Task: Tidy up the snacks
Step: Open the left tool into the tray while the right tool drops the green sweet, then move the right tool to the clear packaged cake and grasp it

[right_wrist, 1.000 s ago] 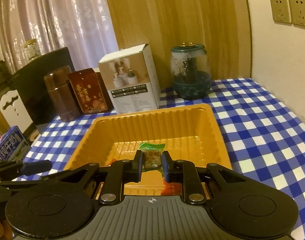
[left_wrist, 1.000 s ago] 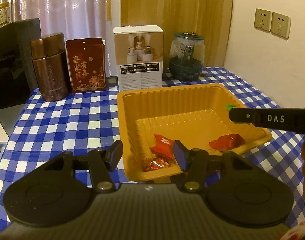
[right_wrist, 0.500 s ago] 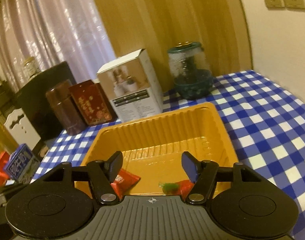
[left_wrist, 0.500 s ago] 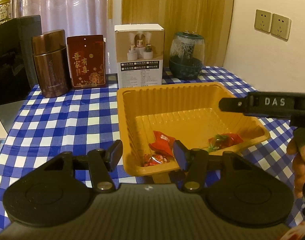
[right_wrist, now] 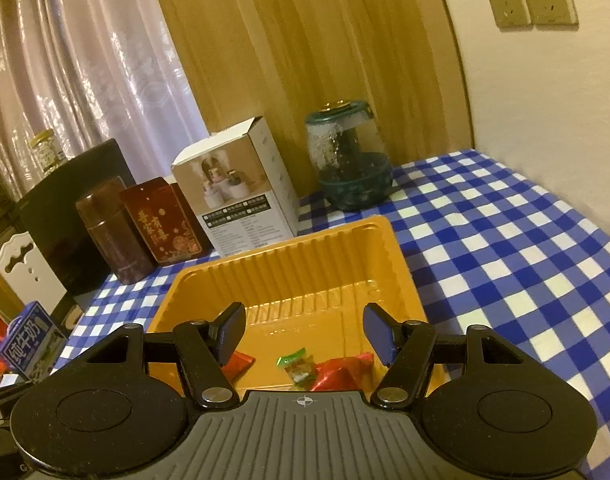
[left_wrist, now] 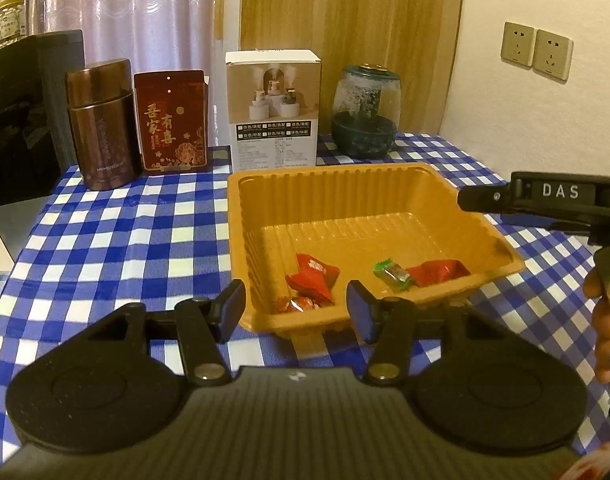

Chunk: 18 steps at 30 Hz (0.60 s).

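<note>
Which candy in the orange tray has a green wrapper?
The small candy lying just left of the big red packet in the tray. Its twisted ends are green; the other wrappers there are all red.

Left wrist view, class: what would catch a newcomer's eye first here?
The orange tray in the middle of the blue checked tablecloth stands out, with red-wrapped candies and one green-wrapped candy at its near end. Both open grippers, left and right, frame it.
</note>
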Tool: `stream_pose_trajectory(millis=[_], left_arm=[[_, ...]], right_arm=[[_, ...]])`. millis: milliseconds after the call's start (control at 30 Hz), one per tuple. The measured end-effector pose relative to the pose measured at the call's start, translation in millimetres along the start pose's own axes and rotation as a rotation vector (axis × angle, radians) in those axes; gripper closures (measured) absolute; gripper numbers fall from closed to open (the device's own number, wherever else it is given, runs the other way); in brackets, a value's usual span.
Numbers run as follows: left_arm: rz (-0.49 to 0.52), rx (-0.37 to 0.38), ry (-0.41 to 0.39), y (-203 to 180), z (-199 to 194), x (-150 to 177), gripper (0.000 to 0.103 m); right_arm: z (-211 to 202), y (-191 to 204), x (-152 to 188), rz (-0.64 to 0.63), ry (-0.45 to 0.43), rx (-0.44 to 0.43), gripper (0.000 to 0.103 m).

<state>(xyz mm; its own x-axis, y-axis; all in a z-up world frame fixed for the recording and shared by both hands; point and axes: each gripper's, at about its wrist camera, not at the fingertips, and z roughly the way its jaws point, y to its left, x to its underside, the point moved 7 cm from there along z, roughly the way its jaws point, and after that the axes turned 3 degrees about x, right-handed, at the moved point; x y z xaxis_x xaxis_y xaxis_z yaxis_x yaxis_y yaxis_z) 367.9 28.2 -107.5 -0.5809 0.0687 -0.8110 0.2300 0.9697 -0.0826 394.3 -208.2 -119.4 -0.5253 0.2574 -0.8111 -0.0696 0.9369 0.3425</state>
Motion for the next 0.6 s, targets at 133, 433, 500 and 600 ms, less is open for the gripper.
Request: stream_pose_trajectory(millis=[133, 433, 500, 600], left_arm=[[-0.008, 0.004, 0.001, -3.8, -11.8, 9.1, 0.051], [-0.015, 0.011, 0.017, -15.3, -40.0, 34.3, 0.051], [-0.019, 0.010, 0.020, -17.4, -47.5, 40.7, 0.051], [-0.031, 0.012, 0.026, -20.0, -57.7, 50.0, 0.051]], right_arm=[[-14.0, 0.7, 0.9, -0.013, -0.017, 0.006, 0.038], [-52.2, -9.7, 15.3, 0.016, -0.002, 0.032, 0.038], [-62.9, -10.4, 17.9, 0.016, -0.007, 0.035, 0.038], [-78.9, -11.6, 26.0, 0.016, -0.008, 0.038, 0.038]])
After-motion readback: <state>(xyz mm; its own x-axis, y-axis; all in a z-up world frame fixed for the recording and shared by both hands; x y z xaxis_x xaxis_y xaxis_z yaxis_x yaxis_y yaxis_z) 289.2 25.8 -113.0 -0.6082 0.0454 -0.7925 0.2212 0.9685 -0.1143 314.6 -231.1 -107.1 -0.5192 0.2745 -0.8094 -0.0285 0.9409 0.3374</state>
